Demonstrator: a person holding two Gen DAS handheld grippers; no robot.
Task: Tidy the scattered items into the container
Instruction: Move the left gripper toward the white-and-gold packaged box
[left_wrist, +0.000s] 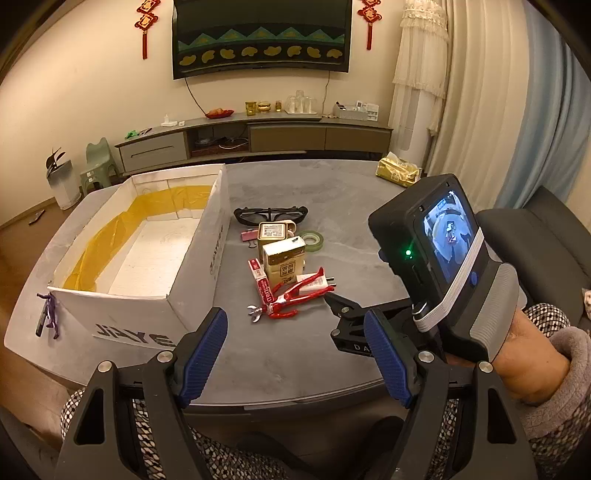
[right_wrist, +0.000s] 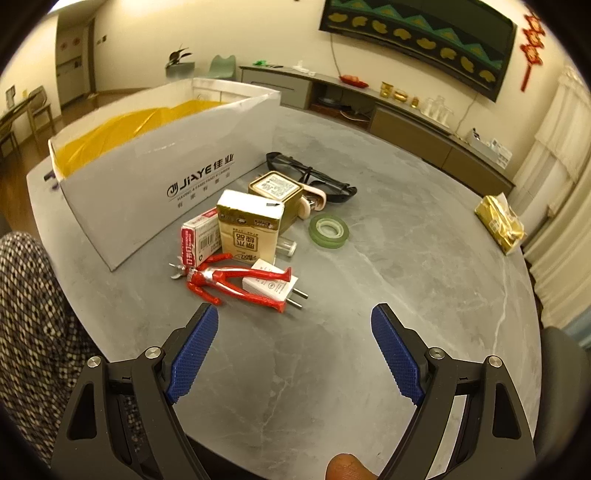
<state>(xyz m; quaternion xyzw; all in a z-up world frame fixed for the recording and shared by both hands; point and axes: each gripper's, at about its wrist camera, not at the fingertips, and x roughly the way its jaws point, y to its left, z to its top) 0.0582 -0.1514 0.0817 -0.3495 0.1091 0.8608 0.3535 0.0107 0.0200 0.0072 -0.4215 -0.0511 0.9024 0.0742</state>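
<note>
My left claw (left_wrist: 295, 354) is spread wide with nothing between its blue, cross-hatched rubber pads, hovering over the near edge of the counter (left_wrist: 314, 343). My right claw (right_wrist: 295, 350) is just as wide apart and just as empty, its knurled pads framing bare grey stone-look surface veined with pale lines.

The container (left_wrist: 147, 258) is a white cardboard box, open-topped, with dark printed lettering on its long side and glossy yellow tape lining the inner walls; it sits on the left part of the counter, and I see nothing inside it. Just to its right lies the scatter: a red and silver plastic figure (right_wrist: 236, 282) sprawled flat, one leg lying over a white plug adapter (right_wrist: 275, 286) with two metal pins. Behind them stands a beige carton (right_wrist: 249, 229), a small red and white box (right_wrist: 201, 236) against its side, and an olive tin (right_wrist: 277, 195) further back. A green tape roll (right_wrist: 328, 230) lies flat nearby, and black glasses (right_wrist: 310, 175) rest beyond. A pink item behind the tin is mostly hidden; a clear tube by the carton is hard to make out. A gold crinkled packet (right_wrist: 498, 221) sits well apart at the far edge.
</note>
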